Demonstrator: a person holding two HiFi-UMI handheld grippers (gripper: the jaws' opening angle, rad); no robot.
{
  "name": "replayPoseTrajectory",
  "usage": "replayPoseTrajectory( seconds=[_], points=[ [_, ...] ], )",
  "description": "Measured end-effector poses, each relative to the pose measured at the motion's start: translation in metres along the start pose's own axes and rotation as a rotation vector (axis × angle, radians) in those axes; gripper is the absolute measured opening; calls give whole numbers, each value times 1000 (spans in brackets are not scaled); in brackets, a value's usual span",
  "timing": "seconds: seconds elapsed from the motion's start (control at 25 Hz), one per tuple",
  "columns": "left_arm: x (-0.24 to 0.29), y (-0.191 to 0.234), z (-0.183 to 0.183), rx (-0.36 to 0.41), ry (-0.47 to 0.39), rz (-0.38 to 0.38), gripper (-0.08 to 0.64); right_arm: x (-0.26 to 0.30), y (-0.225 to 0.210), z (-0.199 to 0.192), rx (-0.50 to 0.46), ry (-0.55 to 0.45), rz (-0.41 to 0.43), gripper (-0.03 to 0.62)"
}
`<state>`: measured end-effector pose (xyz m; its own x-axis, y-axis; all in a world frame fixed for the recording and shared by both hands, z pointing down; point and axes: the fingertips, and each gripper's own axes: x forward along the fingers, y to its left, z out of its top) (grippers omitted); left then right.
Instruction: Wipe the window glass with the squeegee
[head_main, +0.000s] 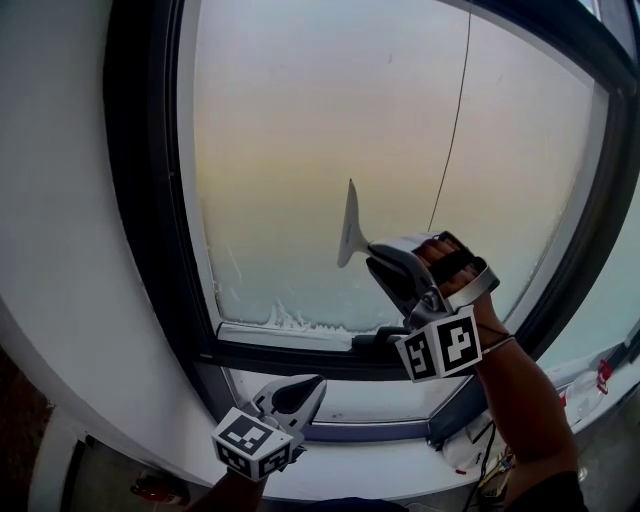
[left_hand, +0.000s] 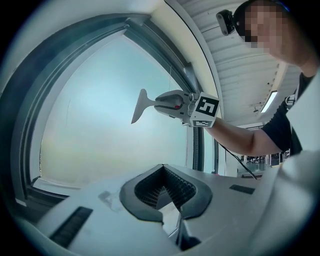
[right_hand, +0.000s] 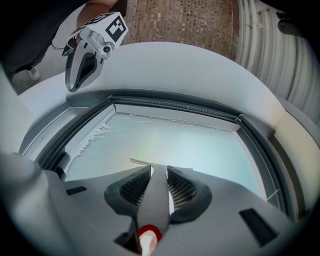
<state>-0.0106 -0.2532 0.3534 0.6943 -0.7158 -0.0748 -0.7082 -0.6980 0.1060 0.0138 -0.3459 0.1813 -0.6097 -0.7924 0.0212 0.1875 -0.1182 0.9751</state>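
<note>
Squeegee (head_main: 349, 225) handle mostly buried in our right gripper (head_main: 380, 262), clamped on it — only blade and neck show. Blade stands upright at mid window glass (head_main: 290, 130), handle pointing back at us; contact unclear. Our left gripper (head_main: 305, 392), jaws together and empty, sits below the frame (head_main: 280, 357).

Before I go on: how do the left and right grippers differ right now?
The right gripper is shut on the squeegee handle; the left gripper is shut on nothing. The right gripper is raised in front of the window glass; the left gripper hangs low, below the window frame. Both have their jaws together.
</note>
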Motion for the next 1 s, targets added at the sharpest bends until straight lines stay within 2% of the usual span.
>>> replayPoseTrajectory(
  seconds=[0.56,1.0],
  points=[
    [32,-37,-9,-10,19,-49,0,-43,10,-52,8,79,-1,95],
    [37,-40,-15,8,41,-69,0,-57,10,-80,31,140,-13,94]
  ],
)
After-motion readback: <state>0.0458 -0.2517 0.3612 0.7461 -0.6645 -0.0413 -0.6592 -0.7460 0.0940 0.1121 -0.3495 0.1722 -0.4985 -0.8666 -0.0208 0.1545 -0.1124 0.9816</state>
